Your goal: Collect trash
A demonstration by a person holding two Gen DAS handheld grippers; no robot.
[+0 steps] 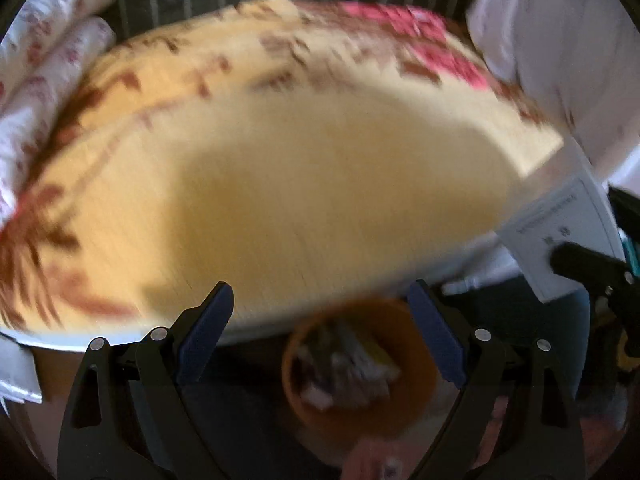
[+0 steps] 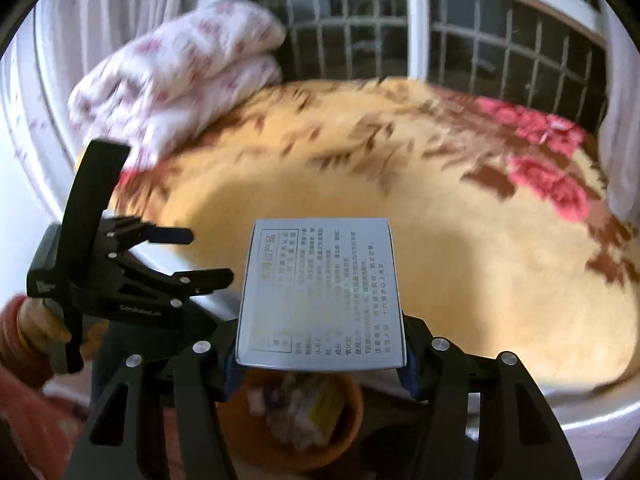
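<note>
Printed grey box (image 2: pixel 320 296) clamped in right gripper (image 2: pixel 322 360), above orange bin (image 2: pixel 348 432).

Box gripped at its near end between both blue pads of right gripper, jaws partly closed against its sides, printed face up and pointing away toward yellow floral blanket (image 2: pixel 460 260). Directly beneath: orange bin on floor beside bed, holding mixed trash (image 2: pixel 304 412), contents blurred, probably wrappers and paper. Left gripper (image 1: pixel 320 324) with jaws spread wide, nothing between pads, hanging over bed edge and same bin (image 1: pixel 416 340); held at left by hand (image 2: pixel 44 324) in red sleeve. Folded white quilt with red print (image 2: pixel 180 76) at far left of bed, barred window (image 2: pixel 440 32) behind.
</note>
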